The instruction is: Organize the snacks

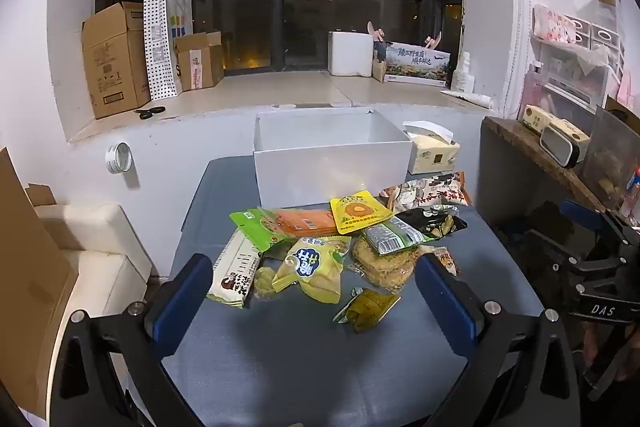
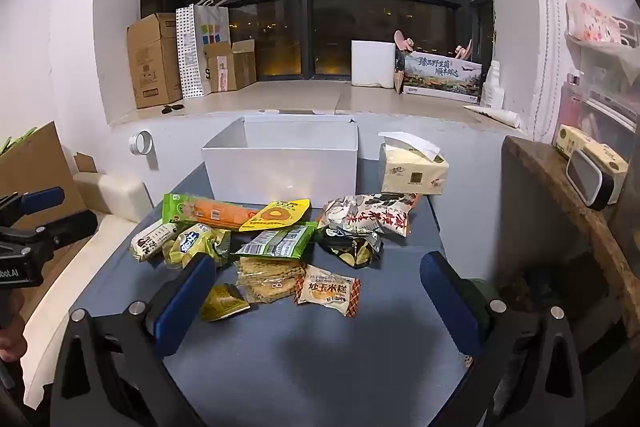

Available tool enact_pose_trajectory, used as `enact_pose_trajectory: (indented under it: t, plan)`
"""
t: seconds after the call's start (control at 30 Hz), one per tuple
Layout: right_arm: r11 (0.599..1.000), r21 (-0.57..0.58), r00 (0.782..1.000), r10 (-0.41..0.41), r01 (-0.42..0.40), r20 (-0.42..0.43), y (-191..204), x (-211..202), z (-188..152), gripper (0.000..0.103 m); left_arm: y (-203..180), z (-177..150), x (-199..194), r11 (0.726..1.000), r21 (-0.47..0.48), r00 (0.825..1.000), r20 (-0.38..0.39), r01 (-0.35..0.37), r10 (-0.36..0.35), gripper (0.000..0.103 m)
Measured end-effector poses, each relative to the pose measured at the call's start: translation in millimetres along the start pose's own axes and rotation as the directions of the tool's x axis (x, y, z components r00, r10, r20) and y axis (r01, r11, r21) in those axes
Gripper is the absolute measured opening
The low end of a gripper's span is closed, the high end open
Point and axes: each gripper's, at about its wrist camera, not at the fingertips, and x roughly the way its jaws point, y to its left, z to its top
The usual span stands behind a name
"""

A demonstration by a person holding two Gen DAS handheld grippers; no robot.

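Note:
Several snack packets lie in a loose pile on the grey table (image 1: 280, 355): a yellow-and-blue packet (image 1: 312, 267), a small olive packet (image 1: 366, 309), a yellow round-cake packet (image 1: 360, 211), an orange-and-green packet (image 1: 288, 223). An empty white box (image 1: 332, 163) stands behind them. My left gripper (image 1: 314, 301) is open and empty, just in front of the pile. My right gripper (image 2: 320, 301) is open and empty; the corn-cake packet (image 2: 328, 291) and olive packet (image 2: 222, 303) lie between its fingers. The white box (image 2: 280, 167) stands behind.
A tissue pack (image 1: 434, 153) stands right of the box. A wooden shelf (image 2: 560, 195) with small boxes is at the right. White cushions (image 1: 88, 239) and cardboard are at the left. The windowsill (image 1: 280, 91) behind holds cartons and bags.

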Motion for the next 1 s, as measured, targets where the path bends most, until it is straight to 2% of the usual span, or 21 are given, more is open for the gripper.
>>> enact_pose_trajectory:
  t: [1.0]
  plan:
    - [0.999,-0.027,1.000,0.023,-0.023,0.005,8.9,-7.0,3.9,0.103,6.2,-1.3,-1.7,0.999,-0.033,1.000,-0.013,0.008,-0.009,0.103]
